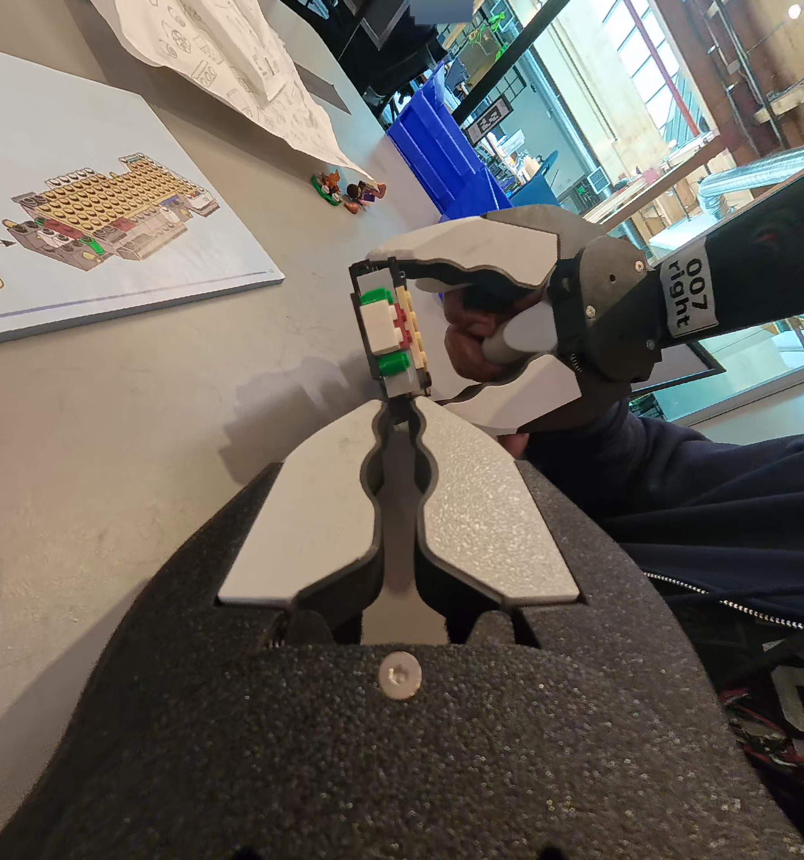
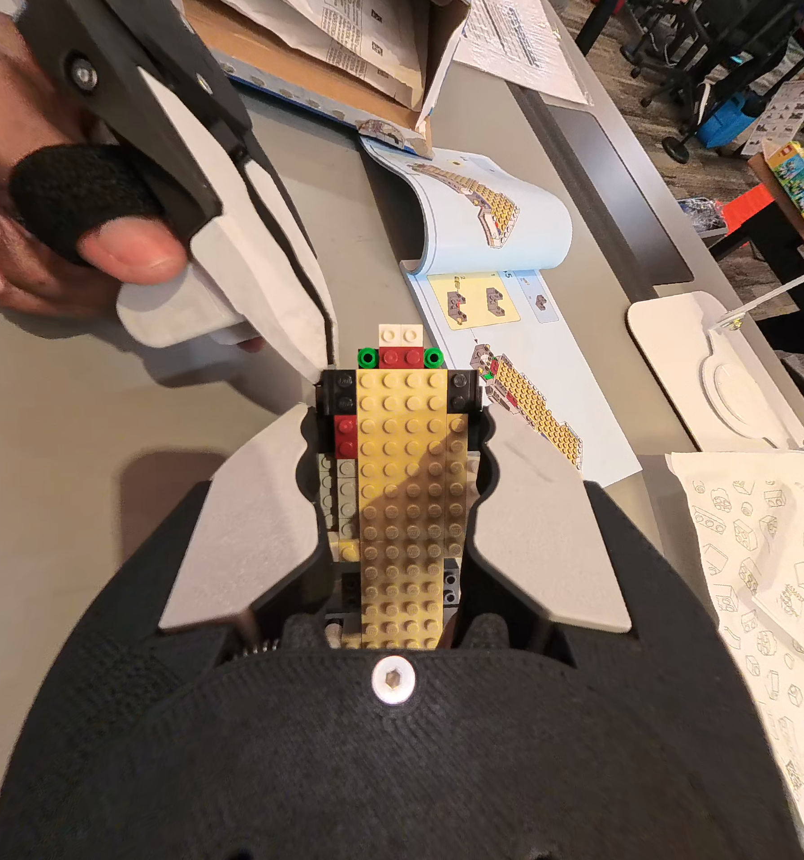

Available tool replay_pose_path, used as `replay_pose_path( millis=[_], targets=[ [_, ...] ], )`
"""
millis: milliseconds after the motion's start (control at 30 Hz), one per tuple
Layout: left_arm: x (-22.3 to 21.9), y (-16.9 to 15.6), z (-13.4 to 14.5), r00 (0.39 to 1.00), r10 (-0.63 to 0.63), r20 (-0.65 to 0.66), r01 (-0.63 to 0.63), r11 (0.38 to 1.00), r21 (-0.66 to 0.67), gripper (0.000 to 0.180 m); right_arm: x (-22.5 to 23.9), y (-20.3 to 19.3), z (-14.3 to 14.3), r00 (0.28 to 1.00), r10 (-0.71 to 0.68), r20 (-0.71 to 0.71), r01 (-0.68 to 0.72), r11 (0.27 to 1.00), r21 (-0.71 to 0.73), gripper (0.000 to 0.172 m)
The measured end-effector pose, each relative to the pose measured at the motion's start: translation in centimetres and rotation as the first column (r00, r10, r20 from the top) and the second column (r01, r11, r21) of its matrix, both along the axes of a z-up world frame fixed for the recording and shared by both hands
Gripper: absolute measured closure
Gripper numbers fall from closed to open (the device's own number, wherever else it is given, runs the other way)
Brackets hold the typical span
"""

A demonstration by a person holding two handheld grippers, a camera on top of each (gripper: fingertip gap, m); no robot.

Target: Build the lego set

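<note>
- Open pale-blue instruction booklet (image 2: 521, 298) on grey tabletop (image 2: 111, 419)
- Torn cardboard box (image 2: 325, 65)
- Stacked blue plastic bins (image 1: 437, 153)
- Small toy figures (image 1: 349, 191)
- White brick-patterned paper sheet (image 2: 763, 581)

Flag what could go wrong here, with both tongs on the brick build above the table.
1. The left tongs pinch only a small dark piece at the brick build's corner; twisting there could snap bricks off.
2. The white brick and green studs jut out past the right tongs and could get knocked loose.
3. The build hangs over the table; a slip means a drop.
</note>
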State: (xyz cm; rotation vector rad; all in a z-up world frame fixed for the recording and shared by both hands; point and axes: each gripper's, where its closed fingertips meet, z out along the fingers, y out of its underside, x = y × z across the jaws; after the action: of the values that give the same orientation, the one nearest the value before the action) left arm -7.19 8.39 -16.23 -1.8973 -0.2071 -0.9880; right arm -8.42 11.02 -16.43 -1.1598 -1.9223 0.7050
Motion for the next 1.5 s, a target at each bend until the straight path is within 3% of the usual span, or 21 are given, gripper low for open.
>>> replay_pose_path(
  millis=[833,1500],
  targets=[
    [-0.1,0.2,1.4,0.968,-0.018,0.250,0.007,0.999,0.045,0.167,-0.2,0.0,0.6,0.999,-0.006,-0.036,0.000,0.985,-0.171,0.106],
    [-0.6,0.3,1.8,0.953,-0.012,0.304,-0.008,0.998,0.062,0.166,-0.1,0.1,0.7,0.999,-0.002,-0.043,-0.007,0.980,-0.201,0.106]
  ],
)
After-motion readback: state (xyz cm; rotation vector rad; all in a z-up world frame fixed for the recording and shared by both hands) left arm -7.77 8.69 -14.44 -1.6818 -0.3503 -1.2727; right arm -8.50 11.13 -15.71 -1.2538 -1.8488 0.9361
